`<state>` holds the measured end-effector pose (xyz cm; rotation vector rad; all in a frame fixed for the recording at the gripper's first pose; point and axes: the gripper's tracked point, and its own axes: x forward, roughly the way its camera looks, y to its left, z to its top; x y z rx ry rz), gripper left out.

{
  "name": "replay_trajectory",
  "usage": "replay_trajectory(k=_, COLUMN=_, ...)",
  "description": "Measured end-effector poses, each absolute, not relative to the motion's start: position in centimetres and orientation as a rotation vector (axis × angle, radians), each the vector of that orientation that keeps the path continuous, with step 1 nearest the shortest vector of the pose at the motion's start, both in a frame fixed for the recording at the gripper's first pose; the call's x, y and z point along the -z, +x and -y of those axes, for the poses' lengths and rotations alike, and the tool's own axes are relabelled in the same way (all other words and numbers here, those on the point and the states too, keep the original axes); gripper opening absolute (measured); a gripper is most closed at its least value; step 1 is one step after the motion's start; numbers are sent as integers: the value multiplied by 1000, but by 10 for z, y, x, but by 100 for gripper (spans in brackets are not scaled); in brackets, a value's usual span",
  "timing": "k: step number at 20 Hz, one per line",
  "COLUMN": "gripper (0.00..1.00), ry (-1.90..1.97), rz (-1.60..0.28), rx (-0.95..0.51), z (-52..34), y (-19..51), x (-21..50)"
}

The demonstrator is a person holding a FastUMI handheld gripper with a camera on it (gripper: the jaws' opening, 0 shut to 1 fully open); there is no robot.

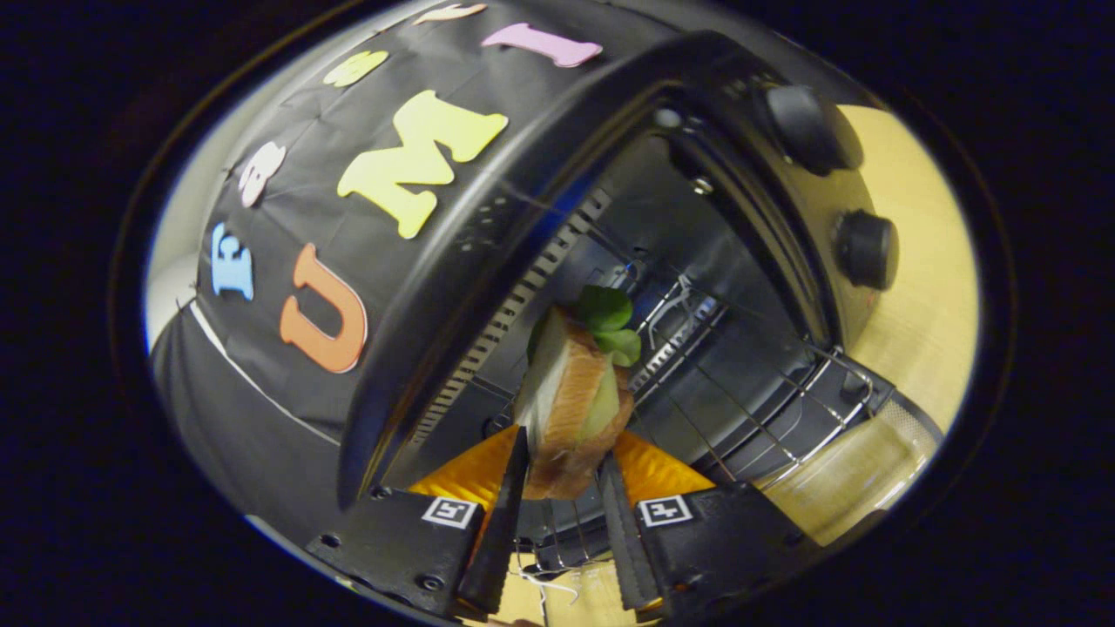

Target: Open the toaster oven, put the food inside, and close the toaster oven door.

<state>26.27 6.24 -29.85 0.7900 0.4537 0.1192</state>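
We see one toaster oven, dark and boxy, standing on a pale wooden surface in front of the booth's black cloth wall. The whole scene appears tilted, because the camera on the gripper is rolled to one side. The oven's door is open and folded down flat toward us, and the wood shows through its glass pane. Inside the oven we count one wire rack, with its thin metal bars running from the front lip back into the dark cavity. A row of narrow vent slots lines the inner side wall. On the oven's front panel beside the opening we count two round knobs, one above the other, both dark. Any markings around them are too small for us to read.

One sandwich is held at the mouth of the oven, just above the front of the rack. It has two slices of toasted bread with a pale filling, and green leaves poke out at its far end. The gripper has its jaws closed on the sandwich, one finger pressing each side of the bread. We count two small square black-and-white markers, one on each finger mount; they carry no readable writing.
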Motion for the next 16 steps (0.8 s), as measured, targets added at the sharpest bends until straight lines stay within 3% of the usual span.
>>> replay_trajectory(k=5, gripper=83, ry=381, rz=-464, rx=-148, z=-65, y=260, x=308)
replay_trajectory(k=6, gripper=83, ry=327, rz=-465, rx=-152, z=-69, y=258, x=308)
replay_trajectory(k=9, gripper=100, ry=102, rz=-549, rx=-168, z=-70, y=250, x=328)
replay_trajectory(k=16, gripper=100, ry=-66, rz=-607, rx=-134, z=-66, y=224, x=337)
